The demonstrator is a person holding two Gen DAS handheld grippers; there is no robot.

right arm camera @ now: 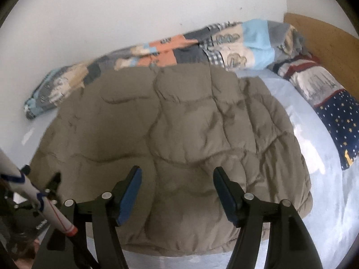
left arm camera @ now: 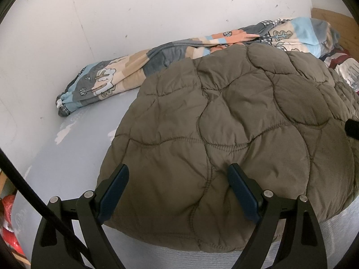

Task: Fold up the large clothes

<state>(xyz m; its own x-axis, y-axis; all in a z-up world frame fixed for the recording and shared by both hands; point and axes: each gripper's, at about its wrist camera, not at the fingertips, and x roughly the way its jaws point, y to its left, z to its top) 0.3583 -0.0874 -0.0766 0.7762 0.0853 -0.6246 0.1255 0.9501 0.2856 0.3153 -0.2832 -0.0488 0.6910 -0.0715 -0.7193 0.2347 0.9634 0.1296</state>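
Observation:
An olive-brown quilted jacket (left arm camera: 235,123) lies spread flat on a pale blue bed (left arm camera: 74,148); it also fills the middle of the right wrist view (right arm camera: 175,134). My left gripper (left arm camera: 178,172) is open and empty, hovering just above the jacket's near left part. My right gripper (right arm camera: 177,174) is open and empty above the jacket's near edge. The tip of the right gripper shows at the right edge of the left wrist view (left arm camera: 352,127). The left gripper's body shows at the lower left of the right wrist view (right arm camera: 51,186).
A rolled patchwork blanket (left arm camera: 157,58) lies along the white wall behind the jacket, also in the right wrist view (right arm camera: 179,47). A star-patterned pillow (right arm camera: 332,112) sits at the right by a wooden headboard (right arm camera: 325,44). Bare mattress (right arm camera: 314,179) shows right of the jacket.

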